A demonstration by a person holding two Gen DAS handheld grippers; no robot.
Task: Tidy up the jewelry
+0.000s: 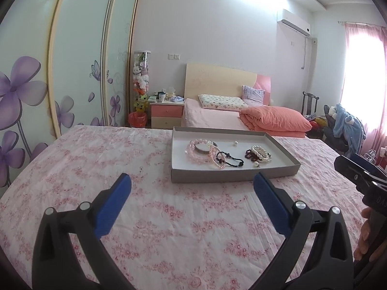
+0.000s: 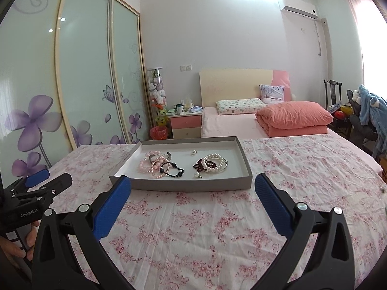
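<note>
Pink bracelets [image 2: 154, 163], seemingly tangled, beyond right claw [image 2: 192, 192]

Bright window [image 1: 362, 77] glare, fisheye-warped dark corners.

Floral sheet [image 2: 193, 229], bed with coral quilt [image 2: 295, 116], pink nightstand [image 2: 185, 125], flowered wardrobe doors [image 2: 84, 72], wall air conditioner [image 2: 298, 7]

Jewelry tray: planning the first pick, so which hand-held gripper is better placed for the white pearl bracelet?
Right, probably. The white pearl bracelet lies in the tray's right half, ahead of the open right hand-held gripper; the left hand-held gripper sits further left.
</note>
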